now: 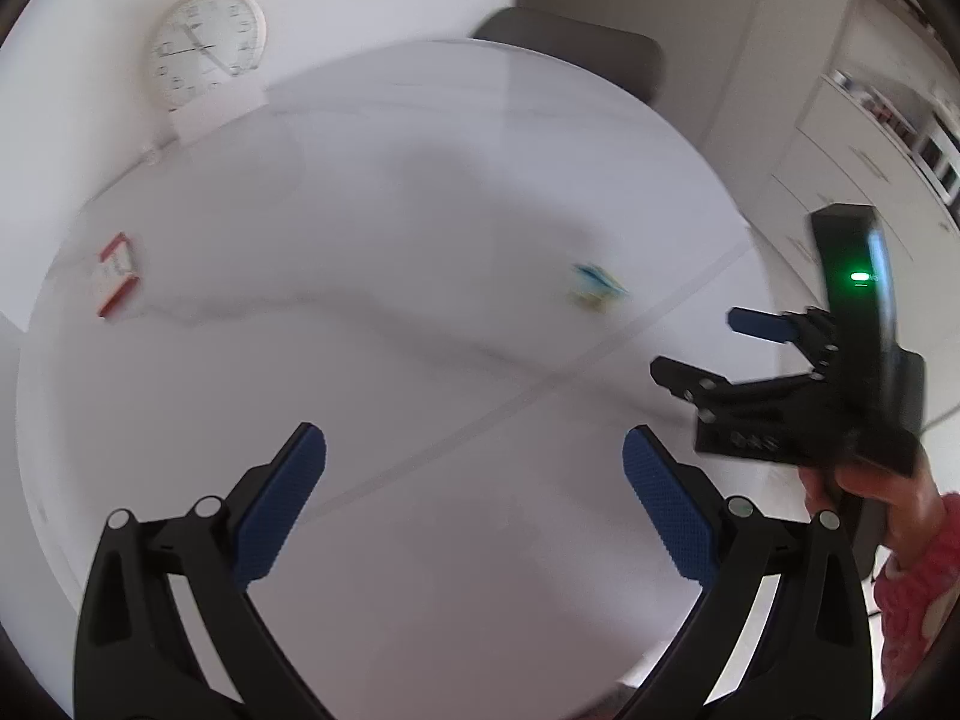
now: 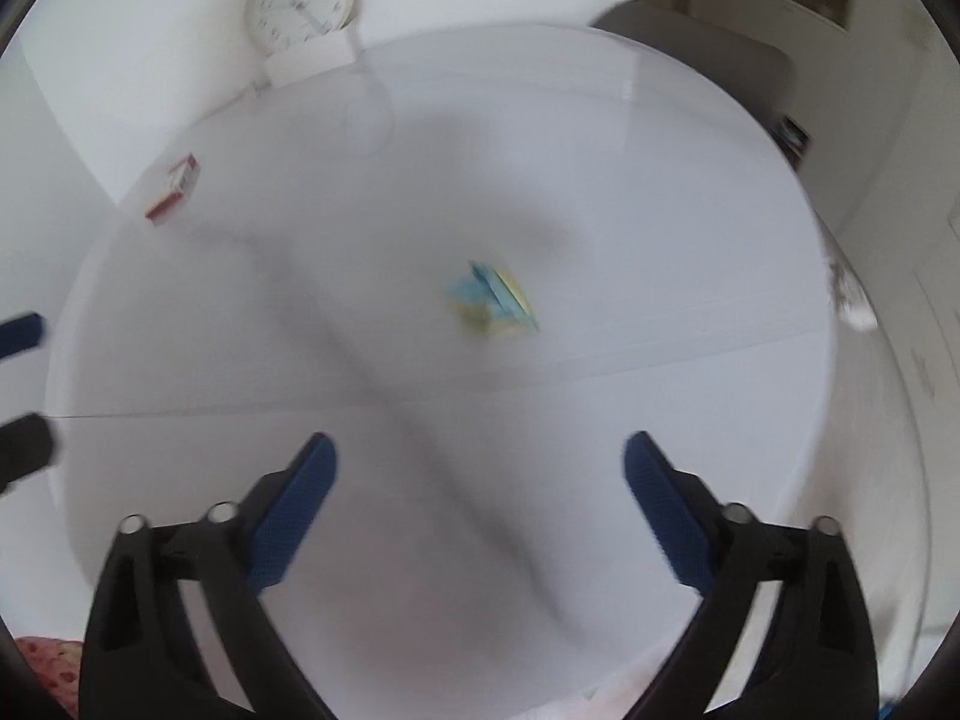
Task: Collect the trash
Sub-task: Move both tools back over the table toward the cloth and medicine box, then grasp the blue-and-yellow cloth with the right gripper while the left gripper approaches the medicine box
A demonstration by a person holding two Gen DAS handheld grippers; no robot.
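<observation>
A crumpled blue and yellow wrapper lies on the white table, blurred, straight ahead of my right gripper. That gripper stands open above the table with nothing between its blue pads. In the left wrist view the same wrapper sits to the right of centre. My left gripper is open and empty too. The right gripper shows at the right edge of the left wrist view, held by a hand in a pink sleeve. A red and white small box lies far left; in the right wrist view this box is at the upper left.
A white wall clock stands against the wall behind the table. A grey chair back is beyond the far edge, with white cabinets to the right. A seam crosses the tabletop.
</observation>
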